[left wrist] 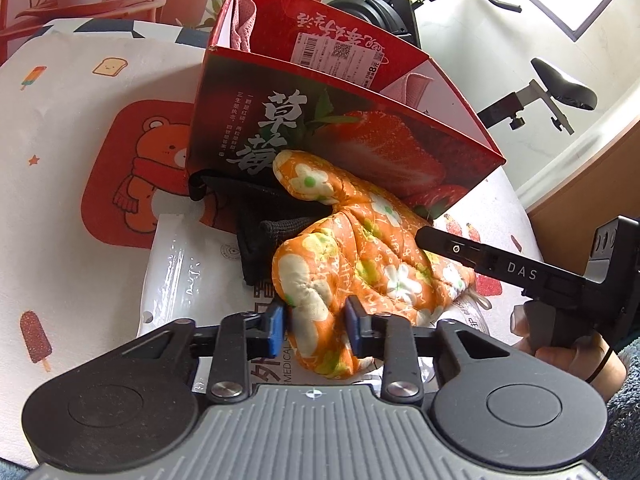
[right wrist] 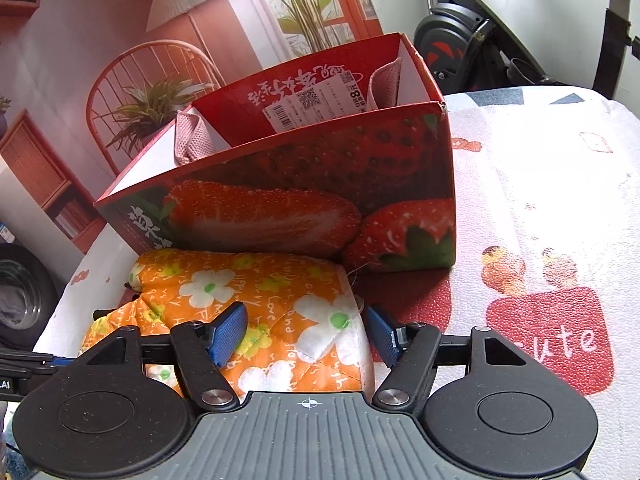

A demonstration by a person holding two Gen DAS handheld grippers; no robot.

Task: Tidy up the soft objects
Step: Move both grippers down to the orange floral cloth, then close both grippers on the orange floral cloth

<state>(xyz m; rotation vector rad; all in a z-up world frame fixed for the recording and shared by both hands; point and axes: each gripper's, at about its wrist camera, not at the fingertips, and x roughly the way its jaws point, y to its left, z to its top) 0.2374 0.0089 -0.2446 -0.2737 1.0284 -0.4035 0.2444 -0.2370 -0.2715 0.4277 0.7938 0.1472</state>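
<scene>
Left wrist view, left to right: black fabric piece (left wrist: 256,220) at centre-left, orange floral mitt (left wrist: 360,248) at centre below the strawberry box (left wrist: 360,136). Left gripper (left wrist: 316,326) clenched on a fold of the mitt. Right wrist view: right gripper (right wrist: 306,334) released, blue pads straddling the mitt's edge.

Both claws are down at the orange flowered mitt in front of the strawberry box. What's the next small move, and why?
Probably close the right claw: its pads straddle the mitt's cuff edge without pressing, while the left claw already pinches the other end. Then both could lift it toward the open box.
</scene>
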